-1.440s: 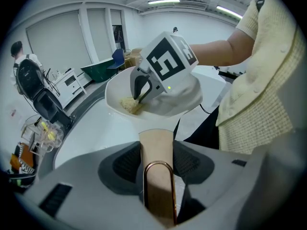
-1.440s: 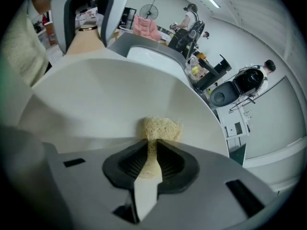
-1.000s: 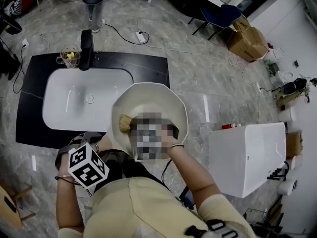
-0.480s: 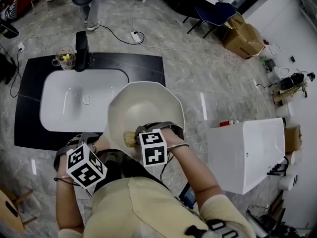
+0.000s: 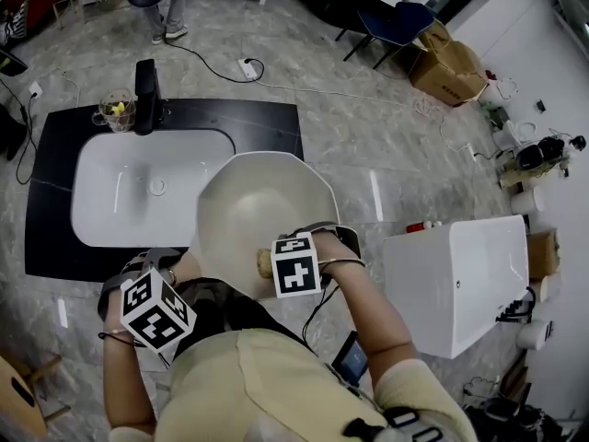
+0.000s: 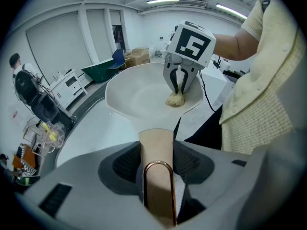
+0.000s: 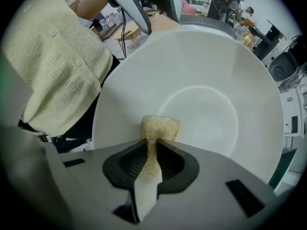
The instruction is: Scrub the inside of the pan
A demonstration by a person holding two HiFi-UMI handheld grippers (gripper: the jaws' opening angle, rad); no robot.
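- pan (image 5: 262, 201) held tilted in front of the person, just beside the sink (image 5: 110, 205), with its open side turned toward the right gripper (image 7: 154, 150) so the inside is reachable
- sponge (image 7: 160, 126) pinched tight between the right fingers; its free end sticks out past the fingertips and presses on the pan's inner wall near the lower rim (not on the flat bottom), which is scrubbing contact
- left gripper (image 6: 157, 163) fingers clamped on the pan handle (image 6: 156, 140), which runs straight out between them; probably braces the pan against the scrubbing push
- faucet (image 5: 144, 83) and glass (image 5: 112, 110) well beyond both sets of fingers, not involved
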